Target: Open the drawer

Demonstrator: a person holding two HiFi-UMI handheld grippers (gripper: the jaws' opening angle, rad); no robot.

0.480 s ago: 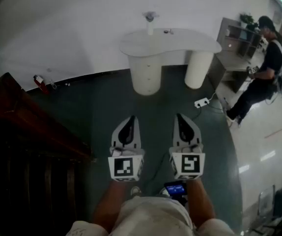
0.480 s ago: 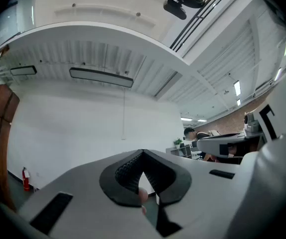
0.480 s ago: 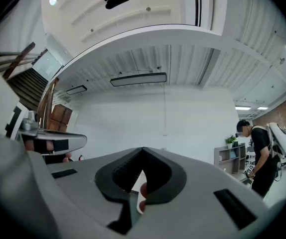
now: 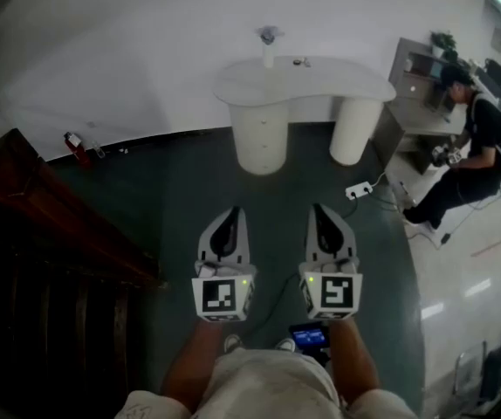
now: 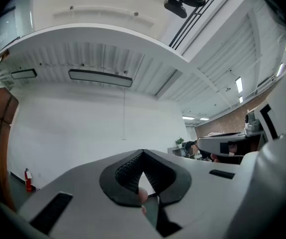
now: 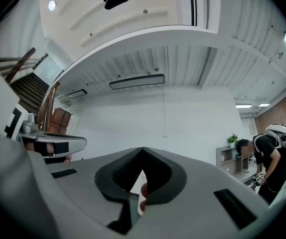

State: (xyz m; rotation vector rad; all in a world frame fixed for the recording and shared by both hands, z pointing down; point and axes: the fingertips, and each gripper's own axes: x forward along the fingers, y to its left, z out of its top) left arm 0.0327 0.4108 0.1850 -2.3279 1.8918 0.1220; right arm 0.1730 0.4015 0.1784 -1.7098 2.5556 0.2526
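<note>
Standing on the dark green floor, a person is holding the left gripper and right gripper side by side, each with its jaws pressed together on nothing. Well ahead, against the white wall, a curved white desk is resting on its rounded drawer pedestal, whose drawer fronts are too small to tell apart.

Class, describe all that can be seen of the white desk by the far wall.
The desk is white and smooth: a curved, kidney-shaped top on two round pedestals, the left one wider. It stands on dark floor against the white wall. A small upright fixture and a small dark item sit near its back edge. Faint lines on the left pedestal may be closed drawers.
</note>
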